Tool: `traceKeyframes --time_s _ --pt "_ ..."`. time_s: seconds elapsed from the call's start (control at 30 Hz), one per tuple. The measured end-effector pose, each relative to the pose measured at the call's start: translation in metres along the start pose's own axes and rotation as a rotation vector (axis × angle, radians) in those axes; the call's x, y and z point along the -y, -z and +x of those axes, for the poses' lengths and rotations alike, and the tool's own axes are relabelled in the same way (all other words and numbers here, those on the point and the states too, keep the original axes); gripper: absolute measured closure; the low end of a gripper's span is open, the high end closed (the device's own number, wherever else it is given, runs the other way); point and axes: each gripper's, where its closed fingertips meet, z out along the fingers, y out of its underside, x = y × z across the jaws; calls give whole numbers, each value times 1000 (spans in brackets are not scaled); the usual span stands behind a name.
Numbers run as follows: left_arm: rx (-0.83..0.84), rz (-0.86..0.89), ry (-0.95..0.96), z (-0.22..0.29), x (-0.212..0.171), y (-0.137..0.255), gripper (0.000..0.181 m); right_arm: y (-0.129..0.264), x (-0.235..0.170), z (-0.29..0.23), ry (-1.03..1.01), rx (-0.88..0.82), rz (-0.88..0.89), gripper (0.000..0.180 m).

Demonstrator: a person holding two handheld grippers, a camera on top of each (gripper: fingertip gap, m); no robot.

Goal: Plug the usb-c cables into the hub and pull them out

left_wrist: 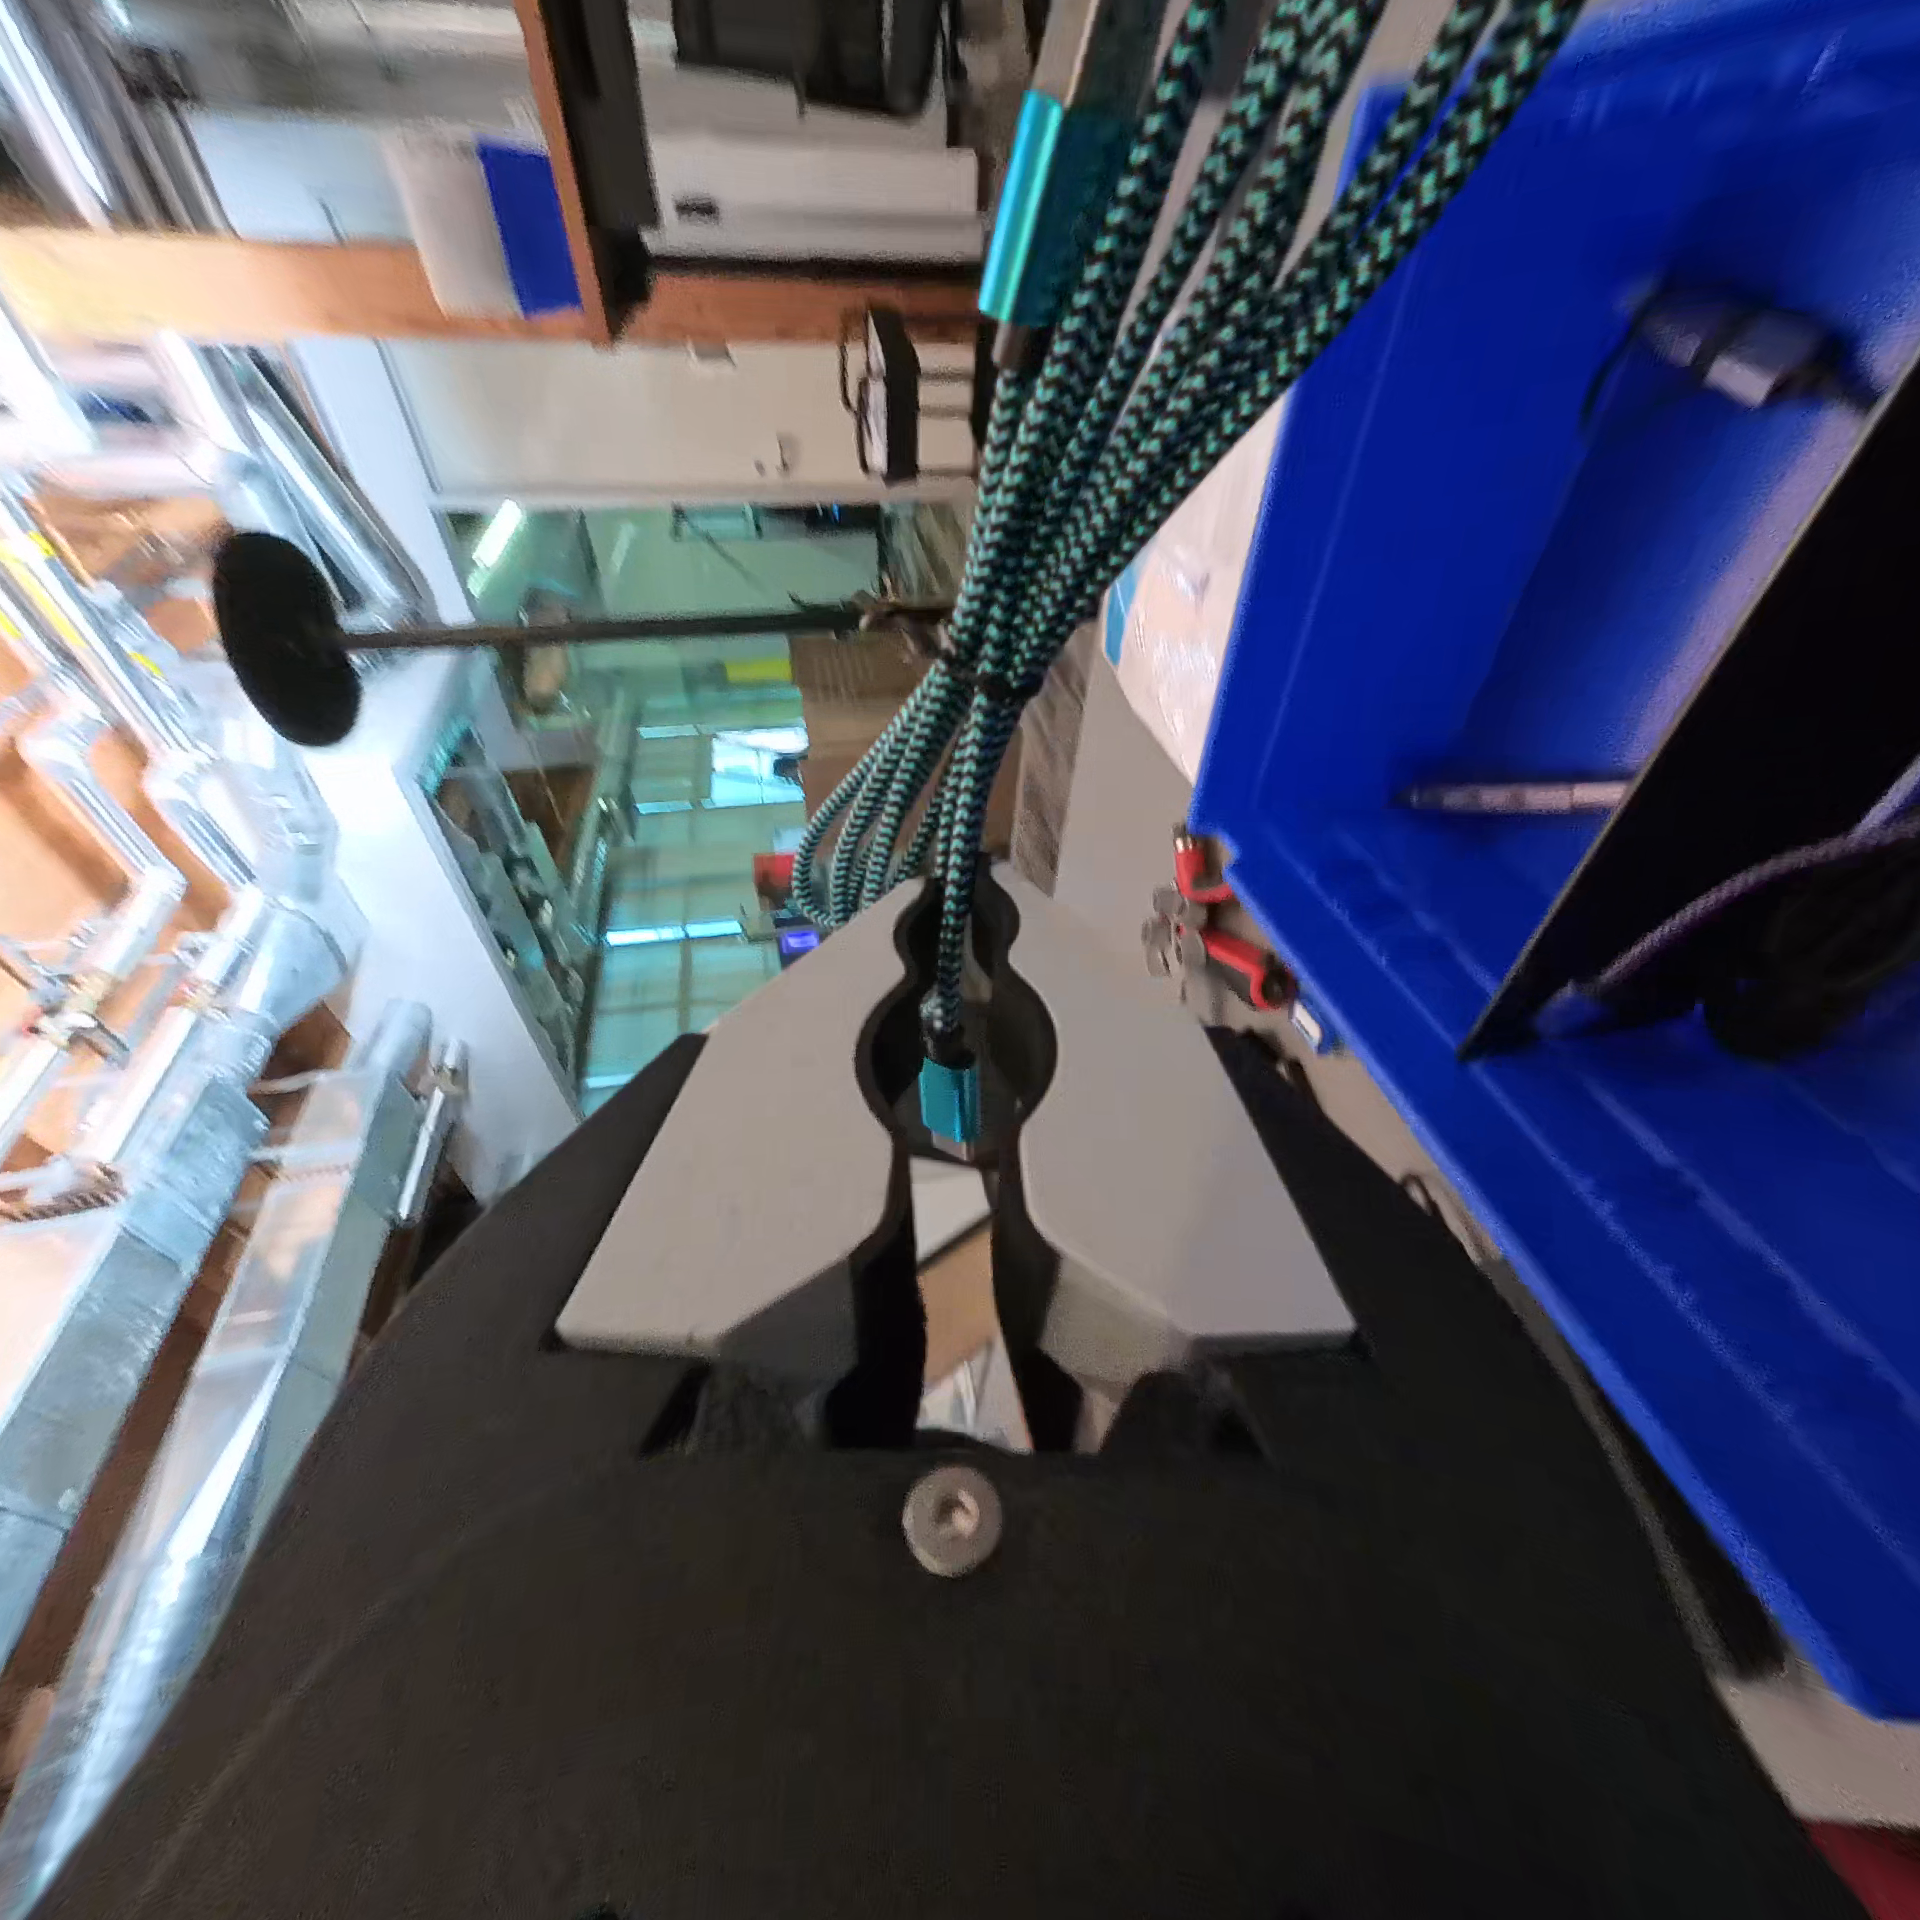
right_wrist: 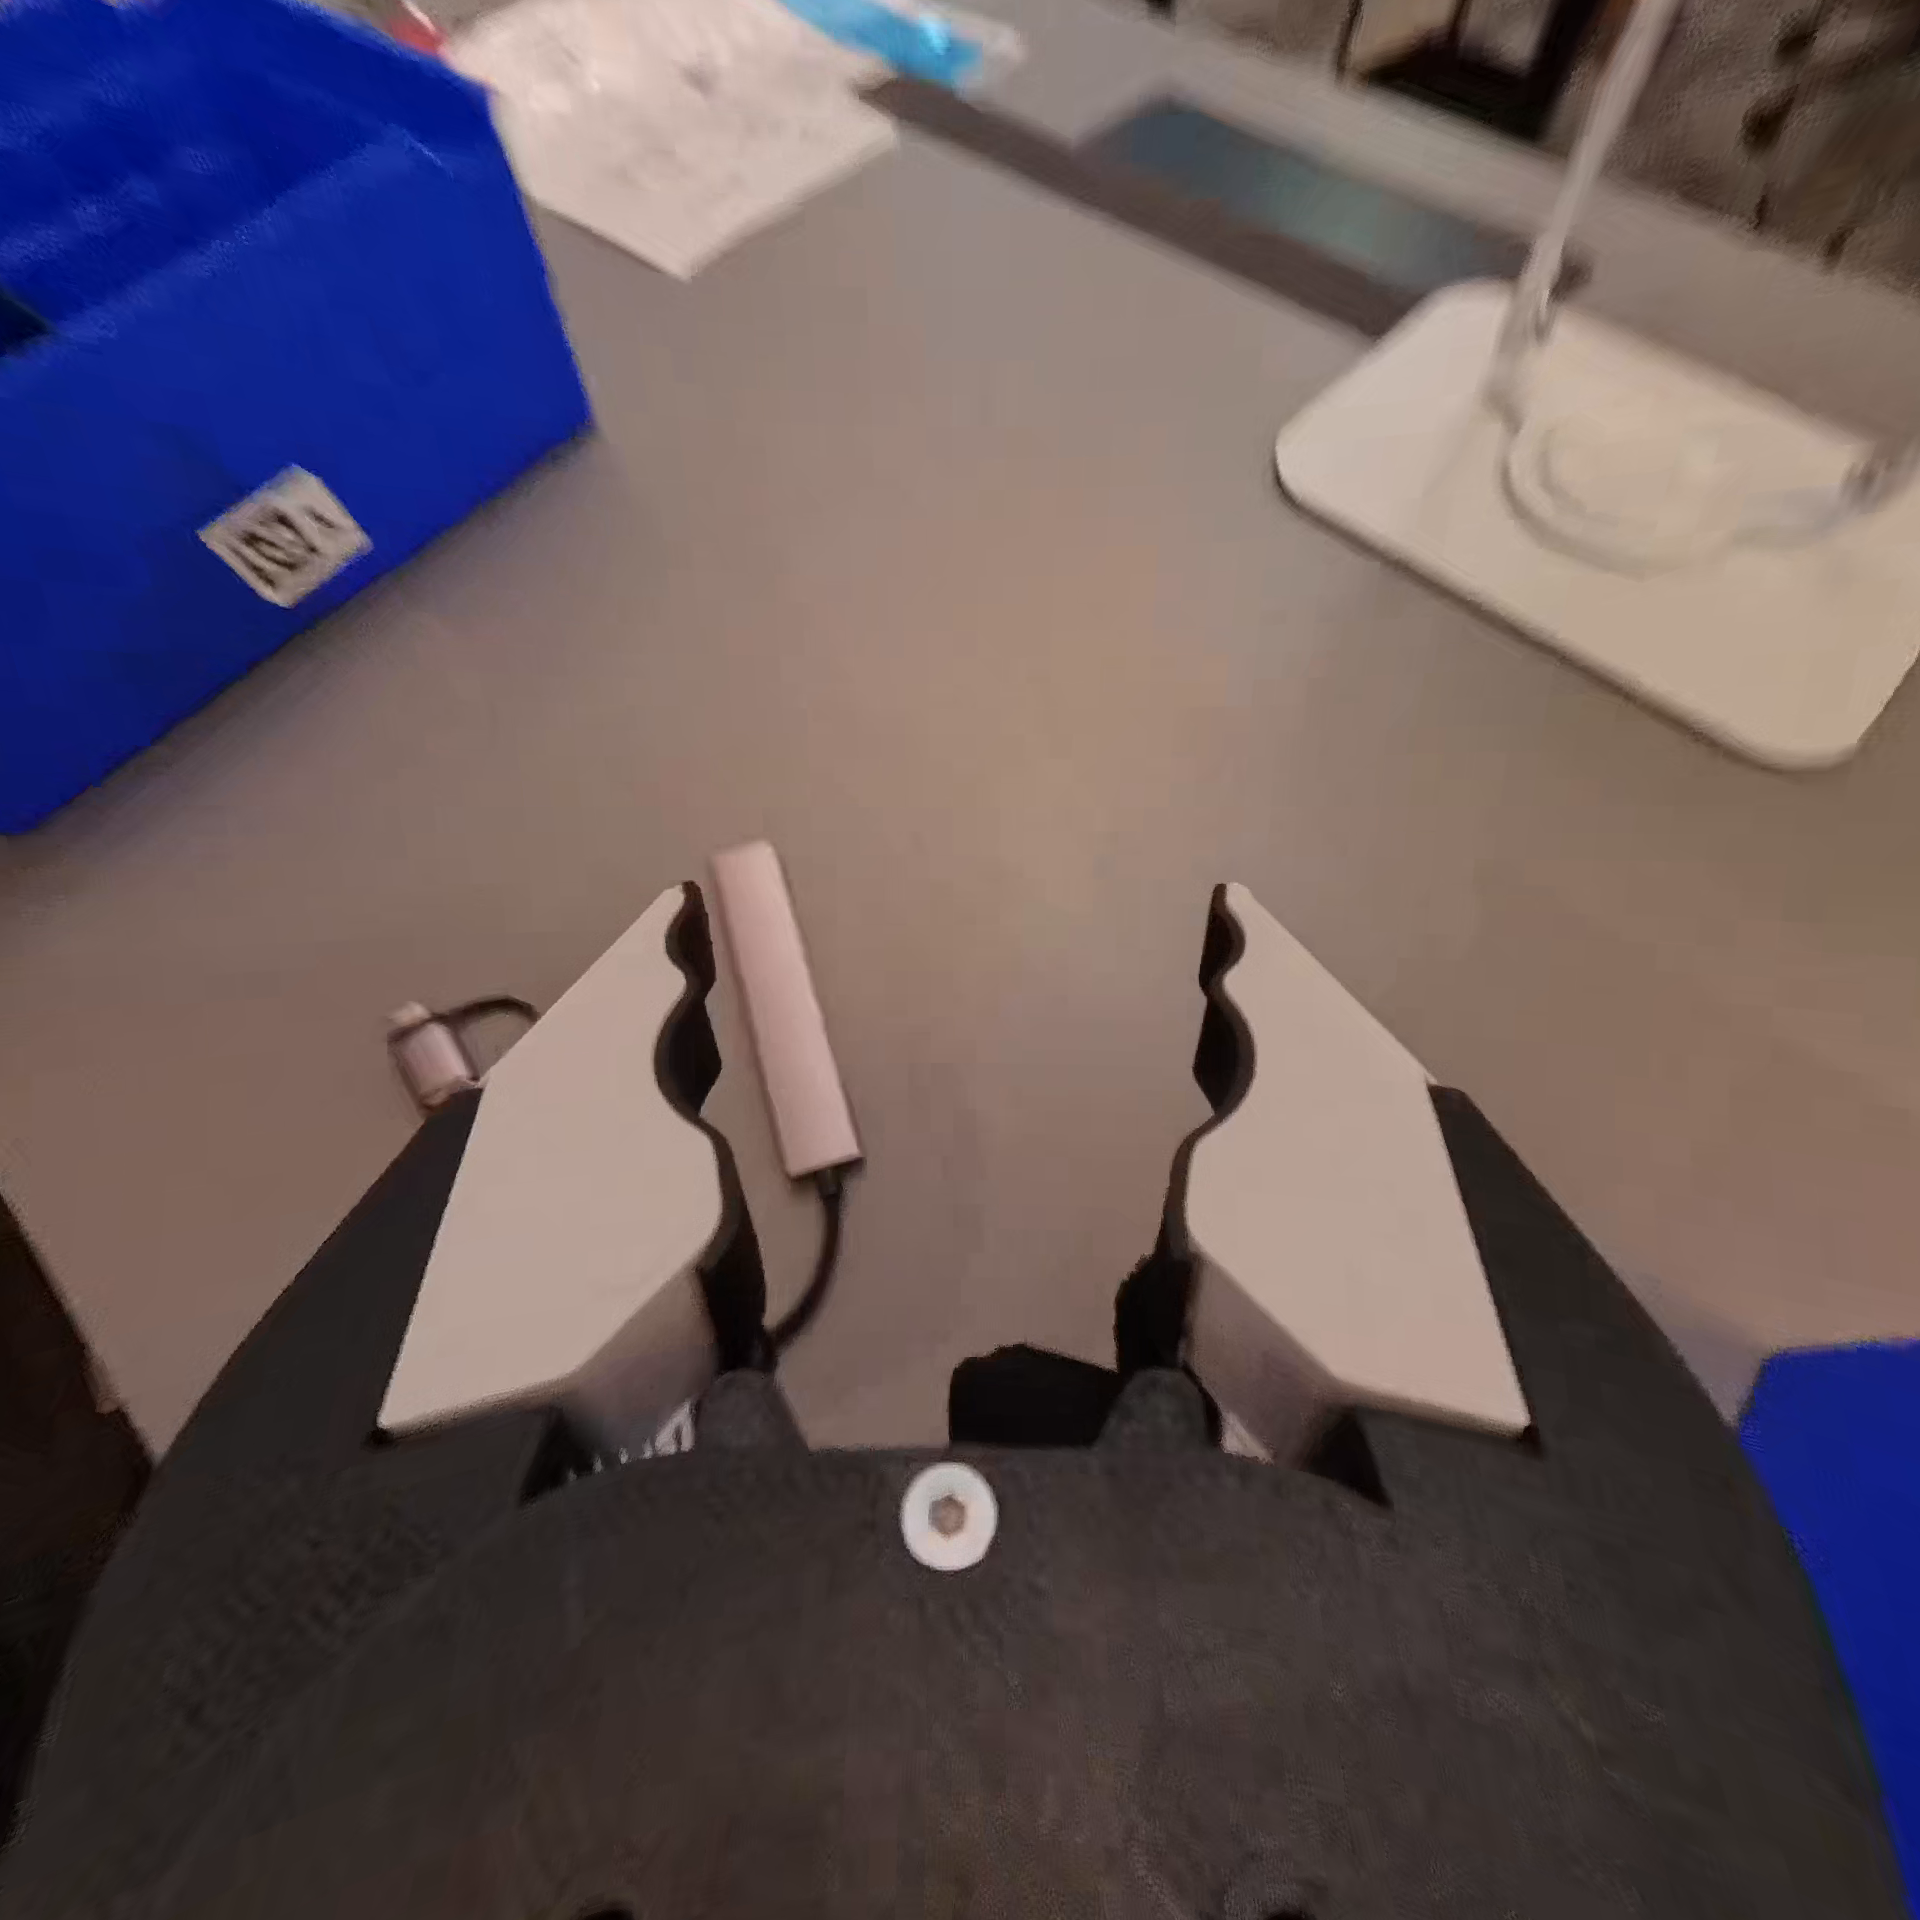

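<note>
1. The left gripper has its grey fingers clamped on a bundle of teal-and-black braided usb-c cables, lifted beside the blue plastic bin.
2. The right gripper is spread wide above the slim silver hub on the grey table.
3. Judged step: fetching cables; next, pin the hub and align one plug.
4. The white lamp base stands well apart; the bundled plugs may tangle.

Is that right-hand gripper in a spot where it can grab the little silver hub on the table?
Probably yes. The right gripper is open, and the hub lies flat on the grey table just inside its left finger, with nothing lying over it. A slight shift leftward would likely centre it.
</note>
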Motion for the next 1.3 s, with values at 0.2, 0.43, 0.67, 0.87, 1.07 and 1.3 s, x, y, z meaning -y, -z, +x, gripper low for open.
traceKeyframes --time_s 0.2,0.43,0.67,0.87,1.07,1.3 --pt "43 218 -89 1 104 29 178 40 71 -115 80 419 202 96" --pt "81 458 -225 16 203 69 178 62 80 -191 -55 814 190 121" --pt "75 542 -203 9 233 81 177 60 71 -190 -62 841 175 169" --pt "-126 587 31 14 235 79 158 48 74 -155 32 563 193 171" --pt "-279 651 99 13 250 101 119 42 56 -137 381 323 82 171" --pt "-783 404 -152 86 224 97 108 58 38 -165 813 359 70 171"
